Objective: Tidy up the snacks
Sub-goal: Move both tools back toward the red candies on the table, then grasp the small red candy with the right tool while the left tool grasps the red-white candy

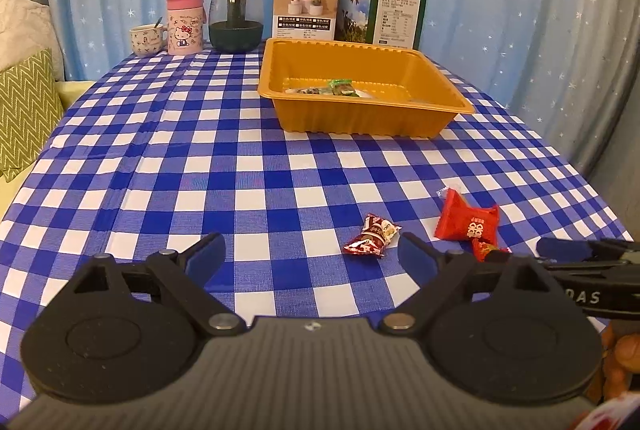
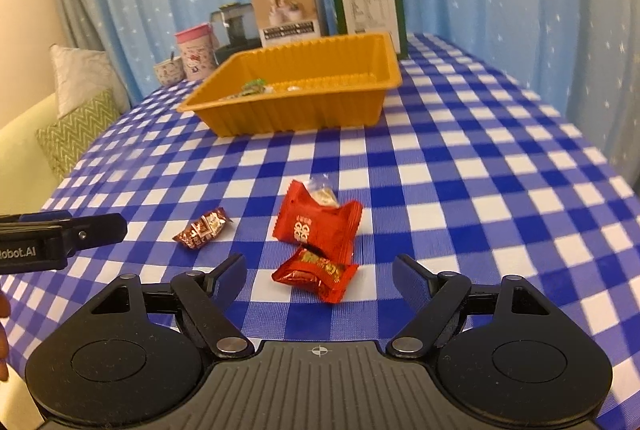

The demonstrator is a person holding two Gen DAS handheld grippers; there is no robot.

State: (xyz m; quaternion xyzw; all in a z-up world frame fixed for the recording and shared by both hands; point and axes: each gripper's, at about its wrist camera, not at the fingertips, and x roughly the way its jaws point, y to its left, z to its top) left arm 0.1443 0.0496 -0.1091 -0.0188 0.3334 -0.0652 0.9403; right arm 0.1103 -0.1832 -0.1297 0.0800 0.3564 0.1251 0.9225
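We see three red snacks lying near us on the checked cloth [image 2: 460,190]: a big red packet [image 2: 318,224], a shiny red one [image 2: 316,274] touching it, and a small brown-red candy [image 2: 204,227] just beside. Our right gripper [image 2: 320,278] is wide open around the shiny one, not touching. Our left gripper [image 1: 312,254] is open too, holding nothing. Lots of bare cloth leads to the orange tray [image 1: 360,118]. Only the right view shows a see-through packet [image 2: 322,192], maybe a cookie.

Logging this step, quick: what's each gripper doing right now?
Left gripper: open, holding nothing.
Right gripper: open, holding nothing; a red snack packet lies between its jaws.
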